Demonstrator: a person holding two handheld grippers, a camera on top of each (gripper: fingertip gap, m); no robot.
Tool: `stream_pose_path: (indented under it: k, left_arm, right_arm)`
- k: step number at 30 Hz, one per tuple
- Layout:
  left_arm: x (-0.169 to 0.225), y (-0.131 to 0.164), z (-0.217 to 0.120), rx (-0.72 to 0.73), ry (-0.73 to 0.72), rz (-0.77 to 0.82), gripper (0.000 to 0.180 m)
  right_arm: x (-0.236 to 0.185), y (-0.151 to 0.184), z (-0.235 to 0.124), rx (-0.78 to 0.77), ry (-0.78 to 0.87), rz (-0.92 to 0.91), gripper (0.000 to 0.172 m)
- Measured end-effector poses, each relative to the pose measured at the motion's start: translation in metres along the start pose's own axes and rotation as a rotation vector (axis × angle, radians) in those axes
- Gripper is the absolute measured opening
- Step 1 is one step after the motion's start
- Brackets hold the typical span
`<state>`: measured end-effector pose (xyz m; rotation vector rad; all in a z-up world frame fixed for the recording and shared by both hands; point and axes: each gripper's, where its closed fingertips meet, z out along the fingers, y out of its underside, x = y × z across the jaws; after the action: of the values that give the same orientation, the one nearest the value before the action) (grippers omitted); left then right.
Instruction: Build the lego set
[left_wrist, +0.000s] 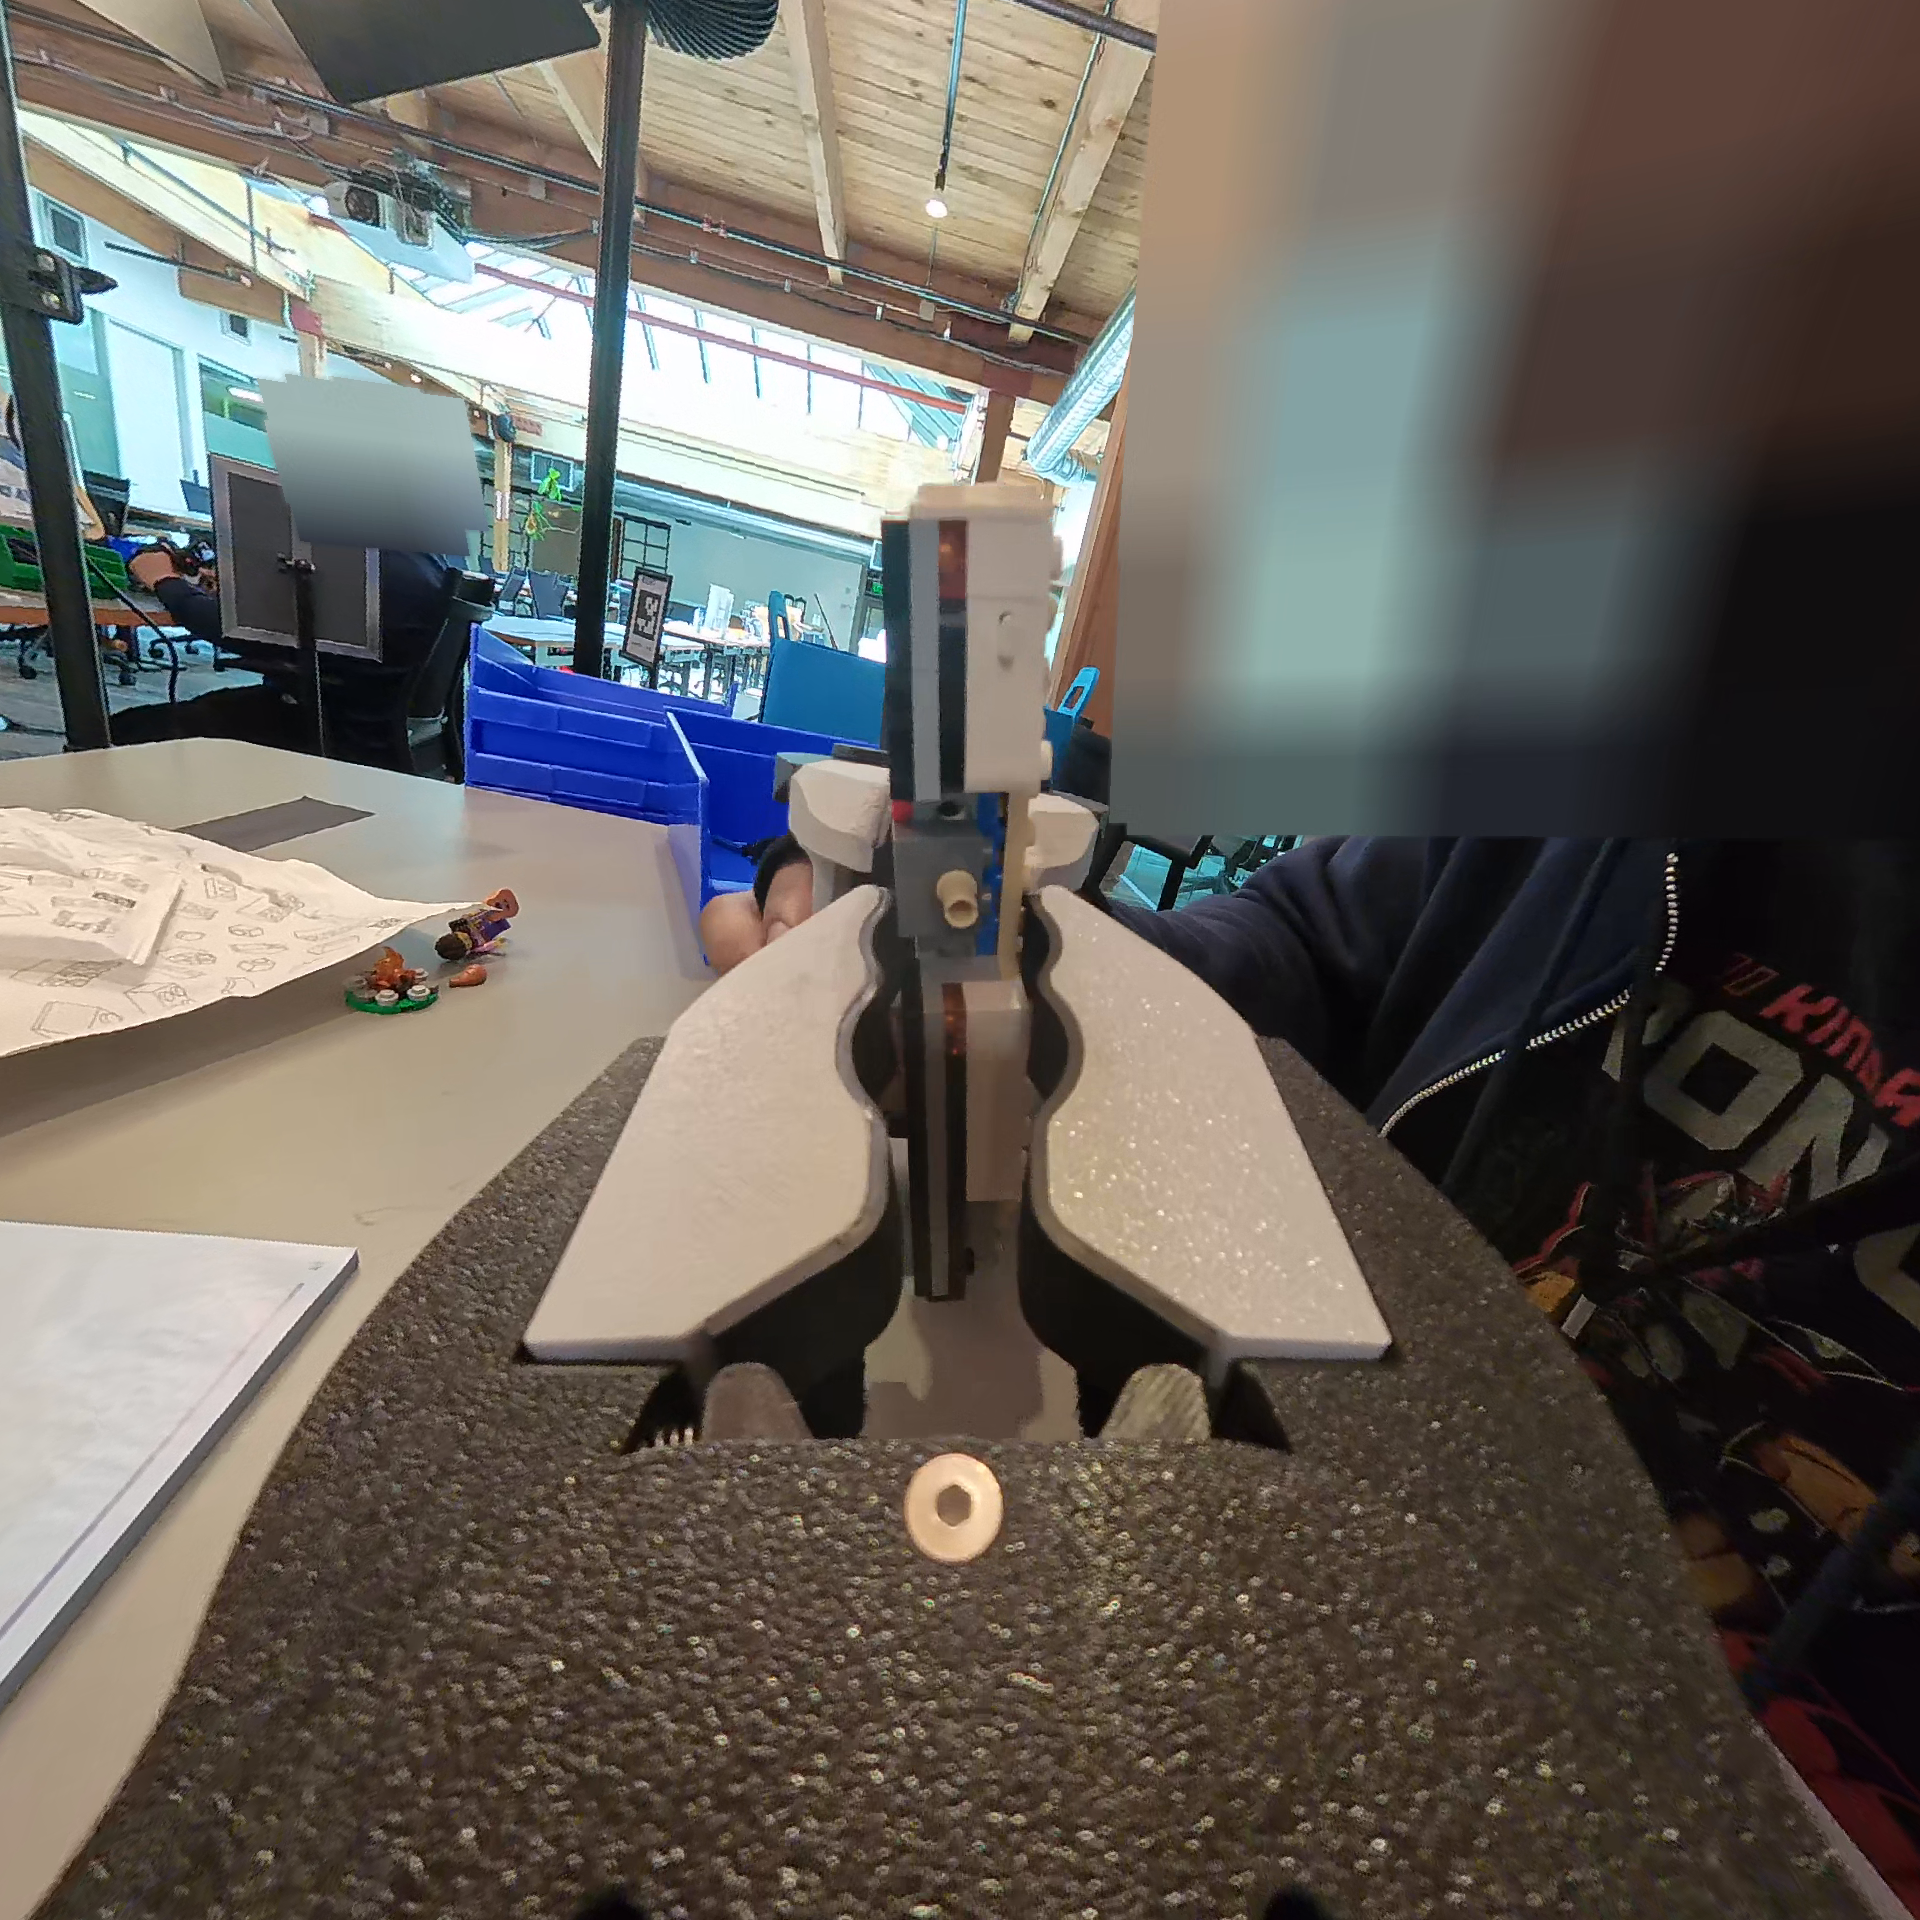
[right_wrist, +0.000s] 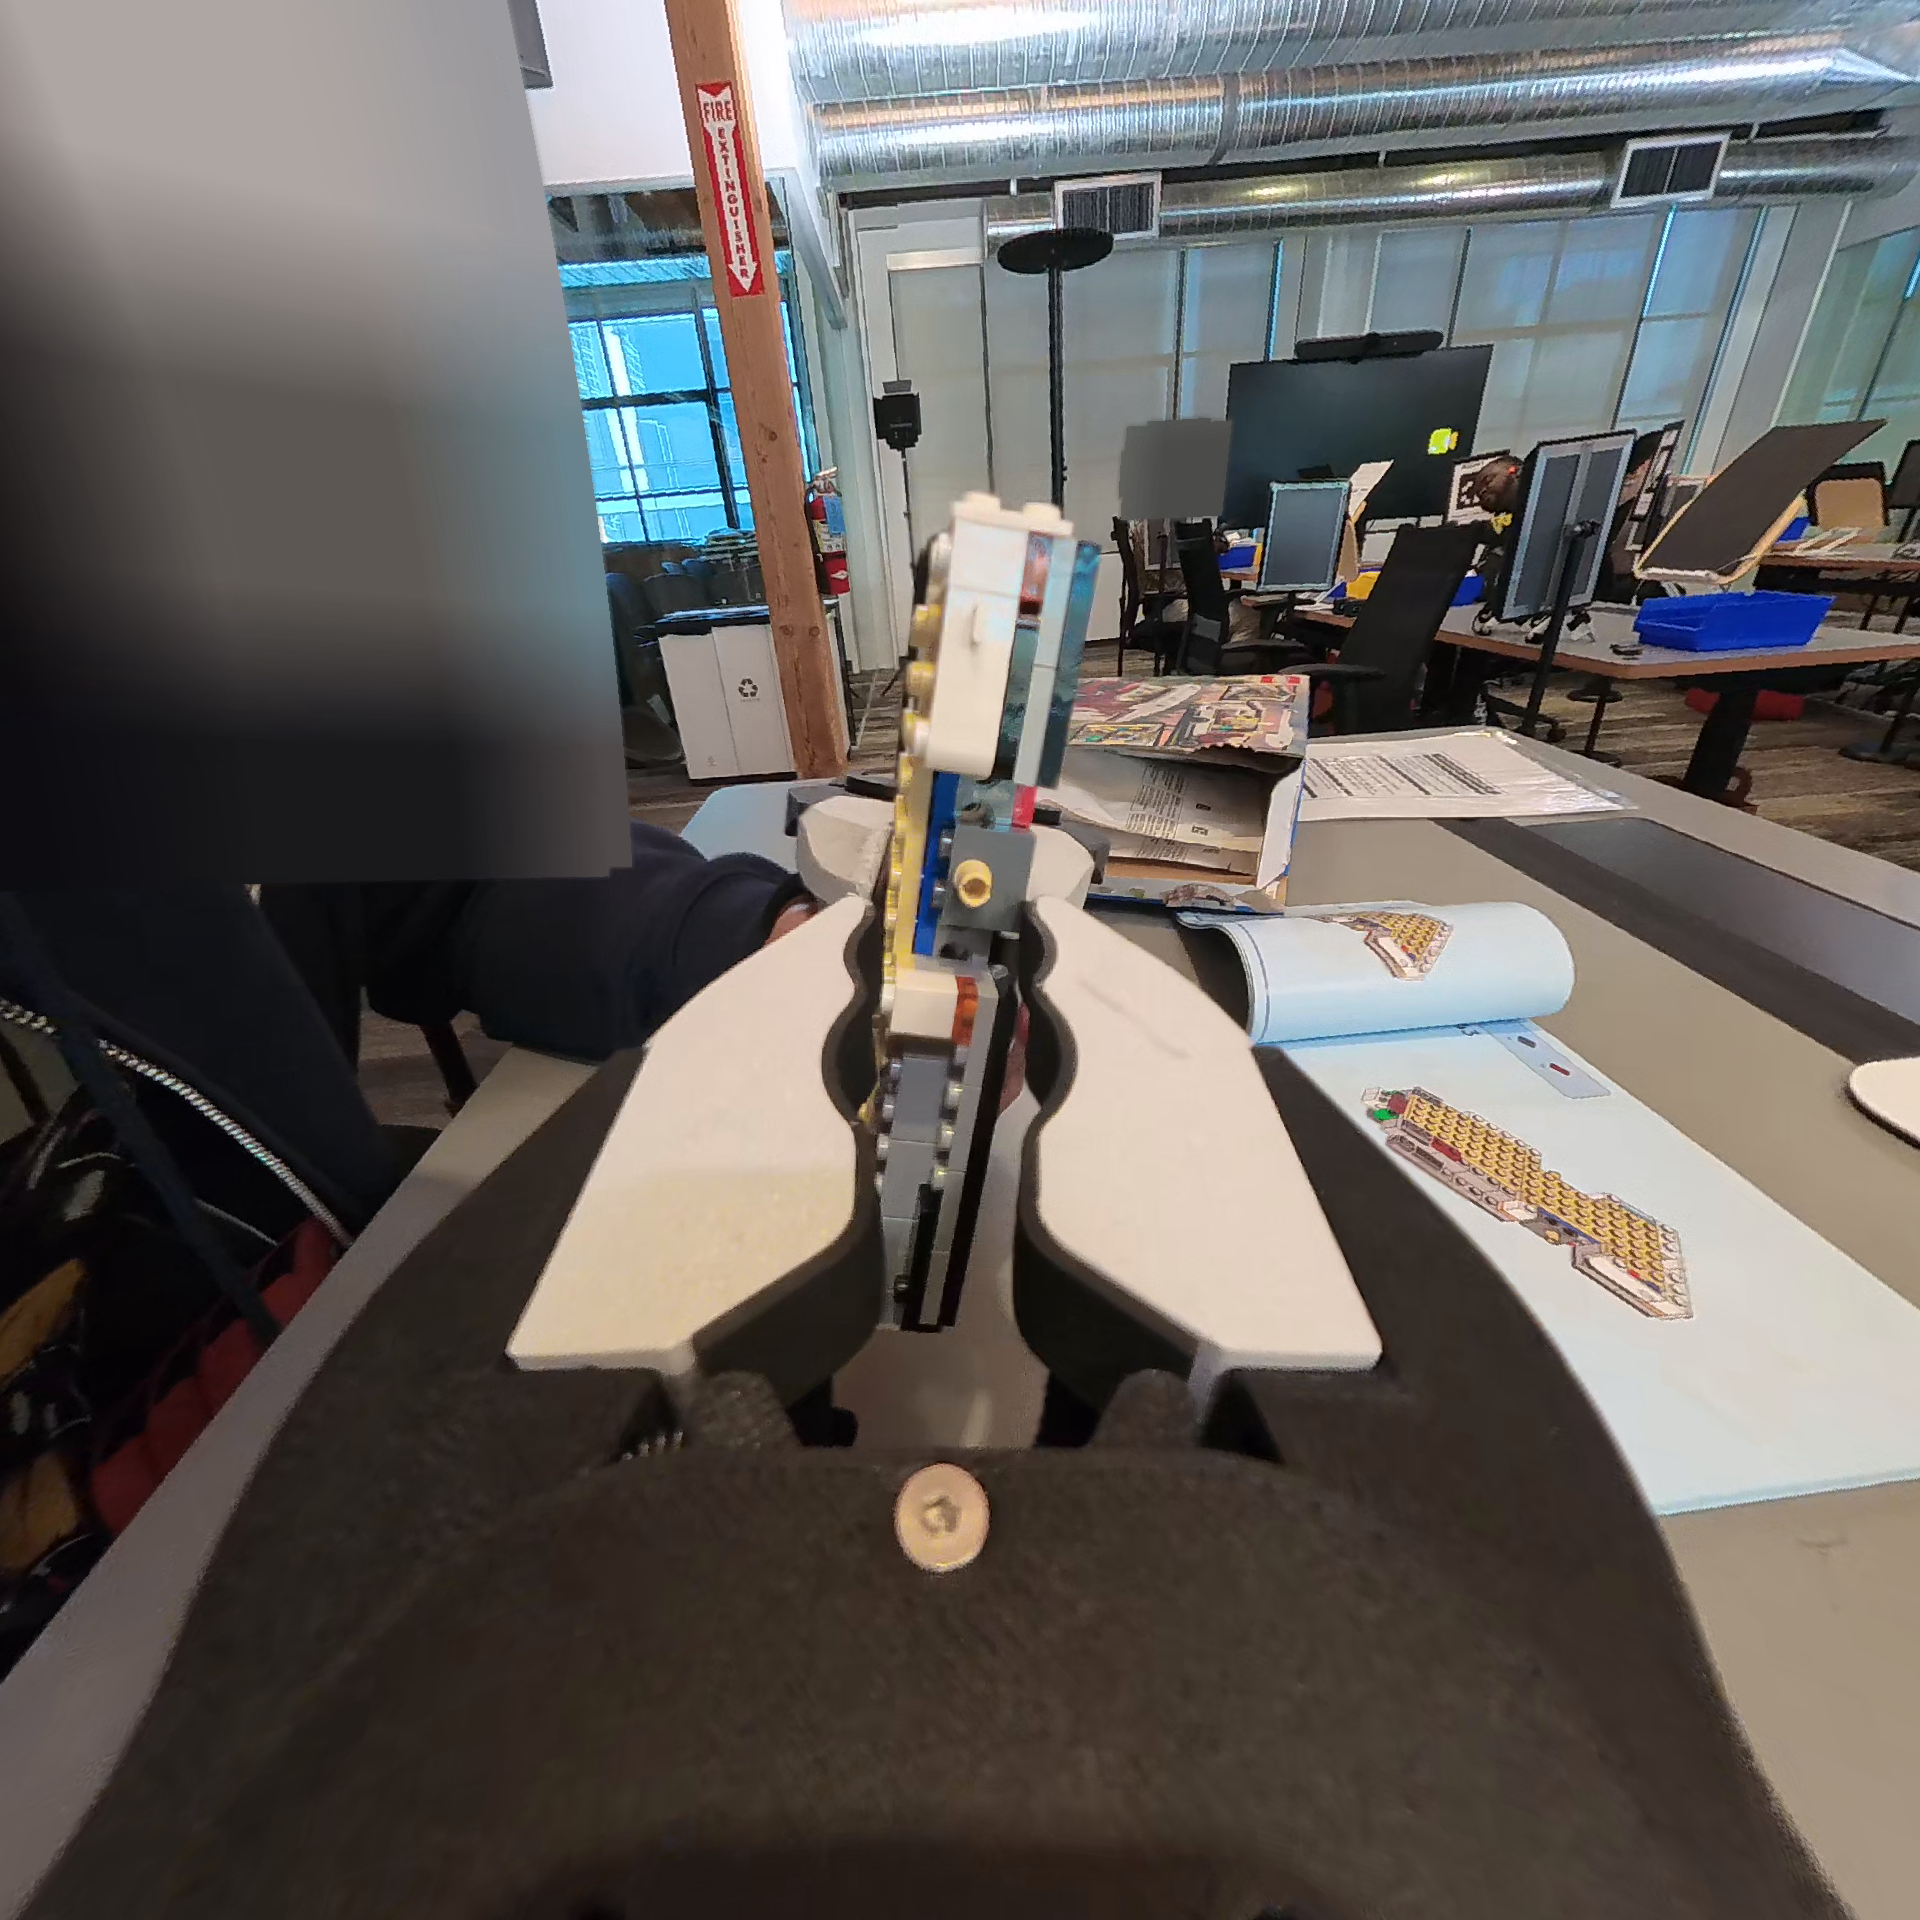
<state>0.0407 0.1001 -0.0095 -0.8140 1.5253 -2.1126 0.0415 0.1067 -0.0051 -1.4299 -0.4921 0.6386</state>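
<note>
Two hand-held grippers meet on one toy-brick model over a grey counter (left_wrist: 312, 1122). The left hand-held gripper (left_wrist: 951, 914) is clamped on the brick model (left_wrist: 971, 644) — a tall, narrow build of white, grey, black and blue pieces that stands upright between its white fingers (left_wrist: 769, 1091), a tan peg jutting from a grey block just above the tips. Seen from the opposite side, the right hand-held gripper (right_wrist: 945, 925) is likewise closed on the same model (right_wrist: 997, 665), its pads pressed to the studded yellow face on one flank and the dark edge on the other; each view shows the other gripper's white tips just behind the model. Beside the left gripper lie a printed white sheet (left_wrist: 125, 935), a few small brick figures (left_wrist: 436, 966) and blue bins (left_wrist: 603, 738). Near the right gripper an instruction booklet (right_wrist: 1558, 1195) lies open on the counter, a torn cardboard box (right_wrist: 1184, 769) behind it — a person in a dark zipped jacket (left_wrist: 1455, 987) sits close by
</note>
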Motion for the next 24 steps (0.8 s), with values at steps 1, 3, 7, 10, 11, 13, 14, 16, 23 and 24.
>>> stream_pose_path:
  k: [1, 3, 7, 10, 11, 13, 14, 16, 23, 24]
  left_arm:
    - [0.000, 0.000, 0.000, 0.005, 0.003, 0.003, 0.022]
    - [0.000, 0.000, 0.000, 0.010, 0.004, -0.002, 0.022]
    - [0.003, -0.001, 0.000, 0.014, 0.018, 0.016, 0.022]
    - [0.004, -0.001, 0.000, 0.013, 0.024, 0.016, 0.022]
    - [0.005, -0.001, 0.000, 0.014, 0.028, 0.016, 0.022]
    - [0.005, -0.001, 0.000, 0.016, 0.033, 0.015, 0.022]
    - [0.006, 0.000, 0.001, 0.014, 0.035, 0.017, 0.022]
    - [0.007, 0.000, 0.001, 0.012, 0.042, 0.018, 0.022]
    - [0.011, 0.001, 0.000, 0.003, 0.066, 0.034, 0.022]
    - [0.011, 0.002, 0.001, -0.002, 0.066, 0.036, 0.022]
  right_arm:
    - [0.000, 0.000, 0.001, -0.003, 0.015, -0.022, 0.026]
    - [0.000, 0.001, 0.002, -0.024, 0.048, -0.072, 0.029]
    - [-0.002, 0.002, 0.006, -0.041, 0.065, -0.102, 0.039]
    - [-0.003, -0.003, 0.005, -0.015, 0.068, -0.107, 0.038]
    - [-0.004, -0.004, 0.005, -0.010, 0.069, -0.111, 0.038]
    - [-0.005, -0.004, 0.004, -0.009, 0.069, -0.124, 0.034]
    - [-0.005, -0.004, 0.005, -0.008, 0.070, -0.130, 0.031]
    - [-0.006, -0.004, 0.004, -0.001, 0.066, -0.133, 0.028]
    - [-0.011, -0.005, 0.005, 0.010, 0.024, -0.100, 0.025]
    - [-0.012, -0.004, 0.005, 0.009, 0.013, -0.093, 0.025]
